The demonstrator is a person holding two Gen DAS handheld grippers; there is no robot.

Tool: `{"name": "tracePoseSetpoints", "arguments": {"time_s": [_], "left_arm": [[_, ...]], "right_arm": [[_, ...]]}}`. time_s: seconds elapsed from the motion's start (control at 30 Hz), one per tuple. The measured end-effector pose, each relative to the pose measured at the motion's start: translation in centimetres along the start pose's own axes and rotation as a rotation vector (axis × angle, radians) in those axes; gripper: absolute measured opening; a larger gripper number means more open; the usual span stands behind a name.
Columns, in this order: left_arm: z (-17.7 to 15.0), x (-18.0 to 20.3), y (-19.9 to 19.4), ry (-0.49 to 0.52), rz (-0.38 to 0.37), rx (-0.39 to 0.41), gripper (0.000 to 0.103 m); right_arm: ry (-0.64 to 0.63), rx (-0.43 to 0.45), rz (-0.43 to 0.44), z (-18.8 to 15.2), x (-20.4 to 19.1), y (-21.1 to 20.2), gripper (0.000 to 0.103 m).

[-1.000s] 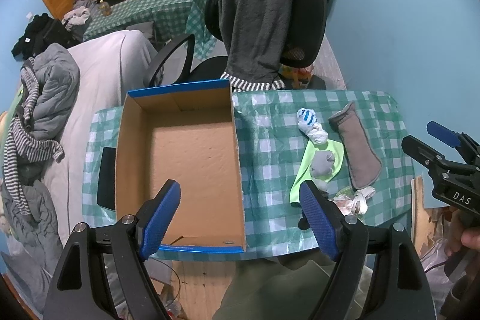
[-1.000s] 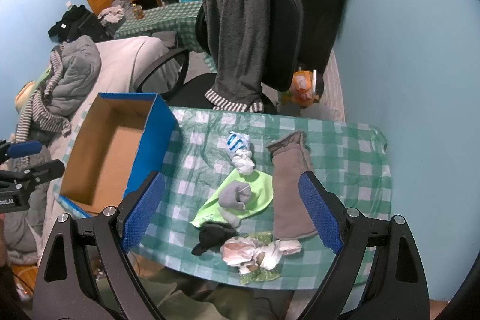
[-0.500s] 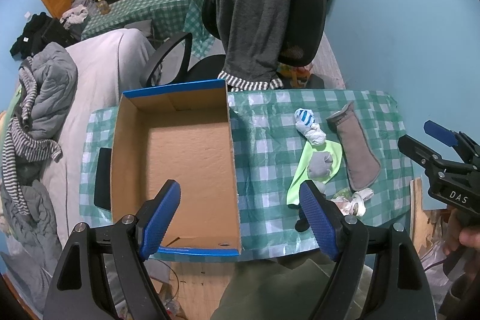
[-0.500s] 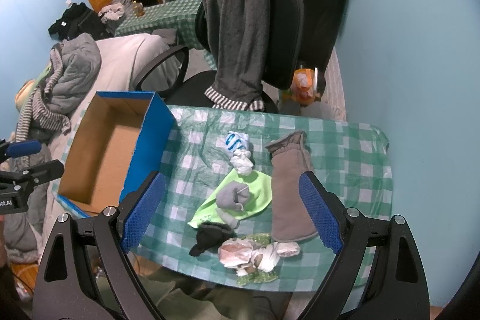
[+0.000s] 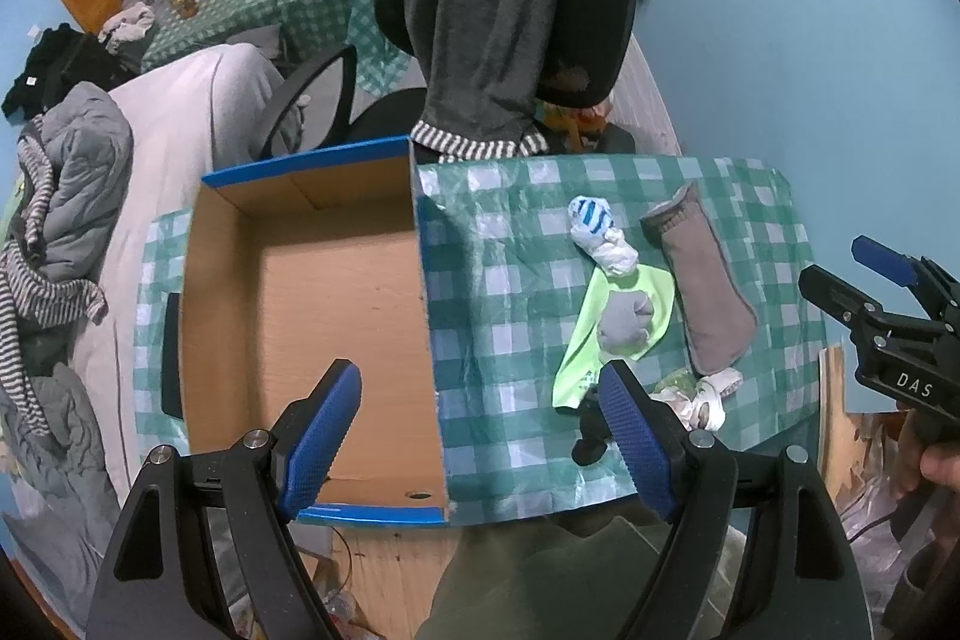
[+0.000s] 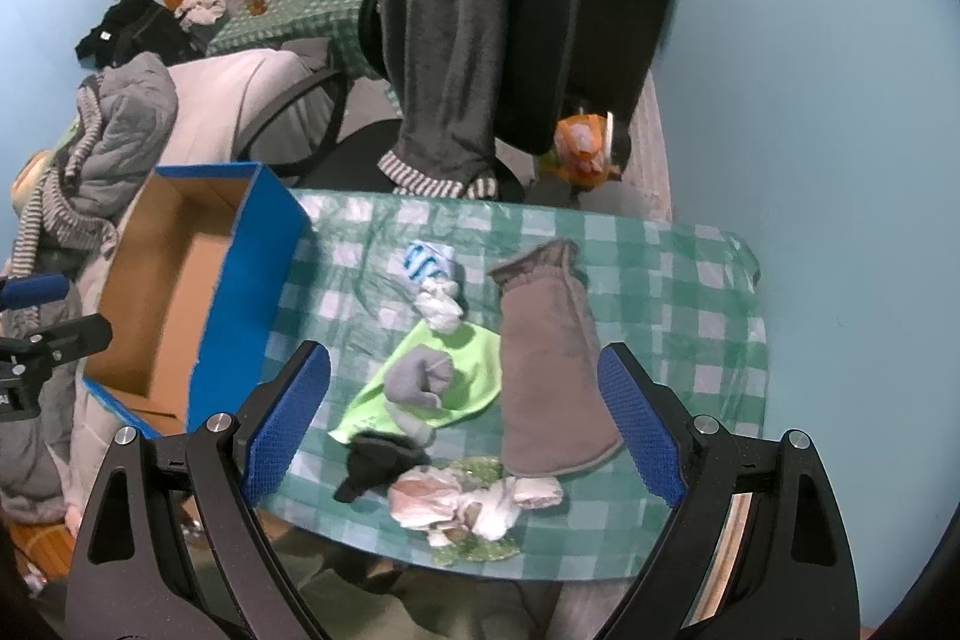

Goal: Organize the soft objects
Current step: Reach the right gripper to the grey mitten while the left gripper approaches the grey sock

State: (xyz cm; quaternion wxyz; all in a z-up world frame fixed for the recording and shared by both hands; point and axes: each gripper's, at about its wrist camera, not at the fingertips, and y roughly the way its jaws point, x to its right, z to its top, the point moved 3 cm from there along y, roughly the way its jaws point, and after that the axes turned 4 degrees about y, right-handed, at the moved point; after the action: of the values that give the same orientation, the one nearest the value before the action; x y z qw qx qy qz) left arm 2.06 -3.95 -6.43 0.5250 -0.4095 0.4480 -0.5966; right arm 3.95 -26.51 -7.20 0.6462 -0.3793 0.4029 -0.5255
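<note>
Soft items lie in a loose cluster on the right half of the table (image 6: pixel 678 280), on its green checked cloth. Long grey-brown sock (image 6: pixel 549 358) lies flat, cuff toward the chair. Beside it: lime-green cloth (image 6: pixel 474 376) with a balled grey sock (image 6: pixel 420 379) on top; a blue-striped white sock bundle (image 6: pixel 435 280) touches the cloth's far corner. At the near edge: a black sock (image 6: pixel 375 466) and a crumpled white-and-pink bundle (image 6: pixel 474 499).

Cardboard box (image 5: pixel 336 304), blue outside, sits open on the left half; nothing visible inside.

My right tool (image 6: pixel 465 424) hovers above the cluster, jaws wide, holding nothing. My left tool (image 5: pixel 480 439) hangs over the box's near right wall, jaws wide, holding nothing.

Office chair (image 6: pixel 540 40) draped with a dark grey garment (image 6: pixel 456 40) stands behind the table.
</note>
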Motion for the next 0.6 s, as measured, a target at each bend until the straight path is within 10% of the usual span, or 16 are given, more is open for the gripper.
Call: {"name": "tracePoseSetpoints", "arguments": {"time_s": [0.6], "left_arm": [[1.2, 3.6, 5.6, 0.044, -0.055, -0.095, 0.083]], "right_arm": [[0.006, -0.095, -0.053, -1.4, 5.0, 4.8, 0.09]]}}
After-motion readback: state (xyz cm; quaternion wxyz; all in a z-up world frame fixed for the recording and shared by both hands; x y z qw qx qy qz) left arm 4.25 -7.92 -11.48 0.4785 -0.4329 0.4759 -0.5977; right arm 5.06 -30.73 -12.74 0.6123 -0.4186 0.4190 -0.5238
